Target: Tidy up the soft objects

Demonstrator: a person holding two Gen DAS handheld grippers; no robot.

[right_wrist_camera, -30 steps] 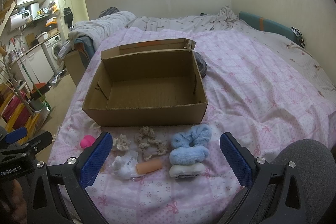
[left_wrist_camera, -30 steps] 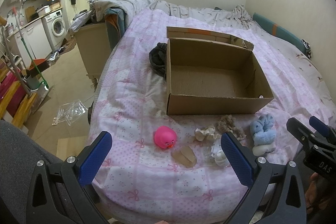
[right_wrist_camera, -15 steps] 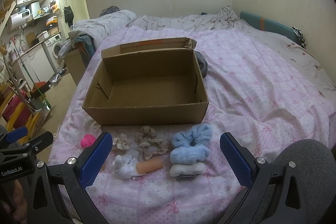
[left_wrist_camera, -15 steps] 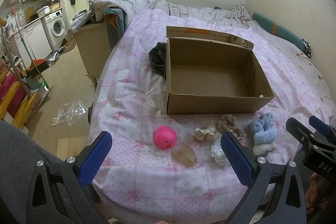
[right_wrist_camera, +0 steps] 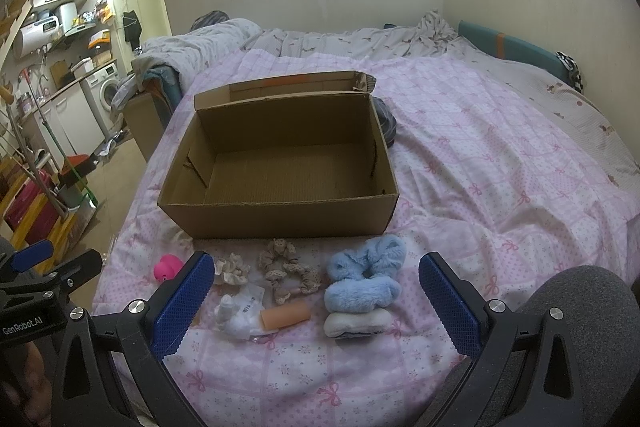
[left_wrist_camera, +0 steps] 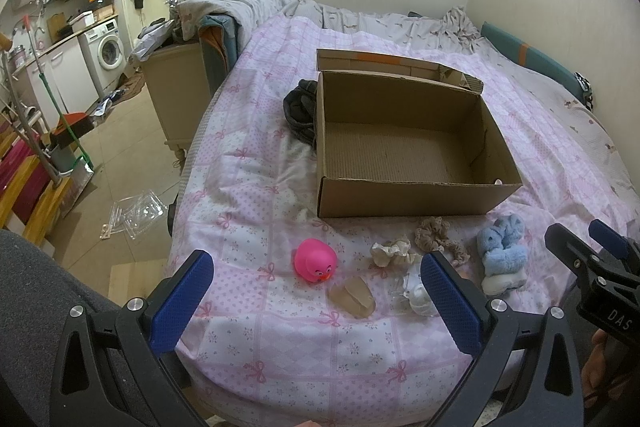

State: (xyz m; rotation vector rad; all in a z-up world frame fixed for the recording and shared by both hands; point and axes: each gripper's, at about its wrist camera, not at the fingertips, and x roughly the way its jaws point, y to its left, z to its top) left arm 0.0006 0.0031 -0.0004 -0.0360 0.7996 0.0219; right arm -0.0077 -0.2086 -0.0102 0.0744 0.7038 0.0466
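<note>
Left wrist view: left gripper wide open, holding nothing, hovering above the near edge of the pink patchwork bed quilt. Bright pink rubber duck lies just ahead between the fingers; translucent tan soft pad just right of it, nearer the gripper. Cream ruffled scrunchie and beige lace scrunchie ahead-right; fluffy light-blue scrunchies further right, beside the right gripper. Open brown cardboard box, empty, sits beyond the row of items. Right wrist view: right gripper also wide open, empty. Between its fingers: peach foam cylinder, white item in clear plastic wrap, blue scrunchies stacked over a cream fluffy one. Box straight ahead.
</note>
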